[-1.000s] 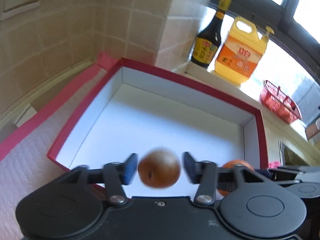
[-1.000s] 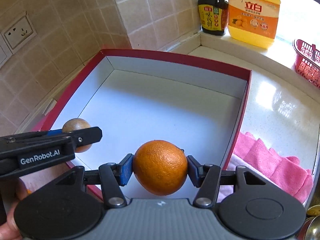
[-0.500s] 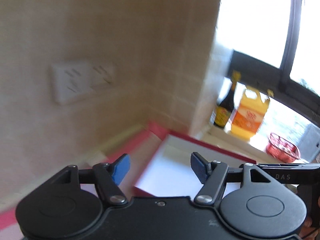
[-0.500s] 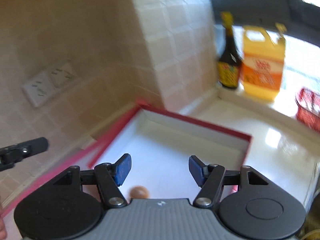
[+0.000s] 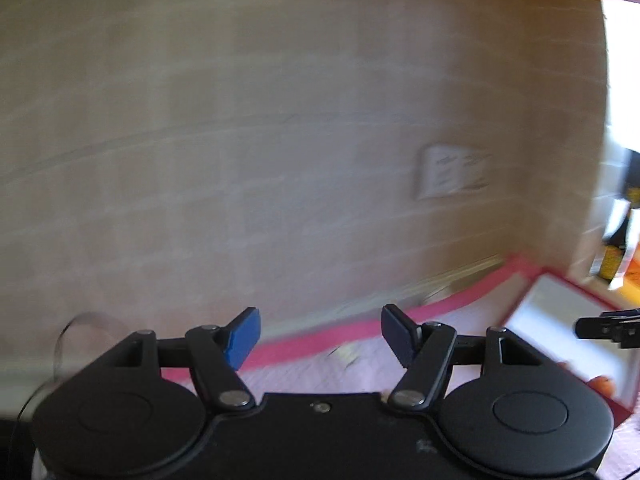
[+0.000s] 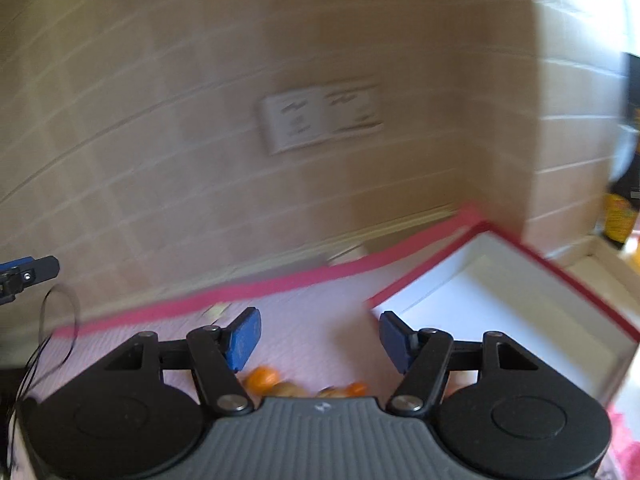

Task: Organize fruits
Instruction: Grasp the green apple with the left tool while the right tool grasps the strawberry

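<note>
Both tools are spread apart and nothing is between their blue pads. The left tool point(image 5: 320, 336) points at the beige tiled wall point(image 5: 240, 140), above the pale pink quilted mat point(image 5: 320, 372) that covers the desk. Its black body fills the bottom of the left wrist view. The right tool point(image 6: 318, 338) is also over this mat, and its jaws are opening a little more at this moment, with only the mat seen between them.

Just below the pads of the right tool, several small orange and brownish round fruits point(image 6: 264, 376) lie on the mat, partly hidden by the grey ribbed body of the tool. The picture is blurred, so I cannot tell how many they are. To the right of this tool stands the shallow white cardboard box with a red rim point(image 6: 520, 308), and its floor looks bare in the part that shows. In the left wrist view the same box point(image 5: 560, 320) is at the far right, and 1 orange fruit point(image 5: 600, 384) shows at its lower edge; whether this fruit is inside the box I cannot tell.

On the wall there is a white double socket plate point(image 6: 320, 120). The tip of the left tool point(image 6: 28, 276) shows at the left edge of the right wrist view.
</note>
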A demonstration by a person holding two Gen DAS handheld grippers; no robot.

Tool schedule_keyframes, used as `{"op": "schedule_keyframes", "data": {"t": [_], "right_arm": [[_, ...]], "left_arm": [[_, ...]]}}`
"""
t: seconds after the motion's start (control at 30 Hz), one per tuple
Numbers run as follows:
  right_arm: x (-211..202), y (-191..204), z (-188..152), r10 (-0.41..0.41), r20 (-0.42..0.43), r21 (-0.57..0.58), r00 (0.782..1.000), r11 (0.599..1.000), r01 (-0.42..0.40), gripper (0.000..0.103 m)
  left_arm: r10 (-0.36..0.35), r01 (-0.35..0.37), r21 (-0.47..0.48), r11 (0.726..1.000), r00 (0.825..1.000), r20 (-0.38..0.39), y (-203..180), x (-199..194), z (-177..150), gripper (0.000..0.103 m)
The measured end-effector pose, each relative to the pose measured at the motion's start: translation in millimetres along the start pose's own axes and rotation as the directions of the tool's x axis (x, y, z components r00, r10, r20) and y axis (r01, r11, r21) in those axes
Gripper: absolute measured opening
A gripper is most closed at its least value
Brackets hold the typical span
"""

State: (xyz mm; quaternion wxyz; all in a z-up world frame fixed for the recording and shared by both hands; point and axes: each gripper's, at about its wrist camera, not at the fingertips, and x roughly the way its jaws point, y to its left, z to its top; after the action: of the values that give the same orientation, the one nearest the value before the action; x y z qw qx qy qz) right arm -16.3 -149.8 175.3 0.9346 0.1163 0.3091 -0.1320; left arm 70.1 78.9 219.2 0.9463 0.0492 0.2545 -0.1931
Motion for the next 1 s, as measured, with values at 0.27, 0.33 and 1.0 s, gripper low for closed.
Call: {"op": "schedule_keyframes", "data": {"t": [0.27, 0.33, 1.0], "right_arm": [[70, 58, -44, 0.119, -0.196, -0.217, 0.973, 0.963, -0.161, 0.067], [78, 65, -58, 0.137, -0.238, -0.295, 0.961, 0.933, -0.206, 0.068], [143, 96, -117, 0.099, -0.385, -0.651, 0.918, 0.675, -0.346, 0.054]], "left_arm": [[0.121, -0.153, -0.119, 0.981, 0.964, -0.236, 37, 41, -89, 0.08], [0.113, -0.16, -0.154, 0.975, 0.953, -0.28, 36, 52, -108, 0.08], [0.143, -0.213, -0.158, 0.964, 0.92, -0.364, 25, 98, -165, 0.059]]}}
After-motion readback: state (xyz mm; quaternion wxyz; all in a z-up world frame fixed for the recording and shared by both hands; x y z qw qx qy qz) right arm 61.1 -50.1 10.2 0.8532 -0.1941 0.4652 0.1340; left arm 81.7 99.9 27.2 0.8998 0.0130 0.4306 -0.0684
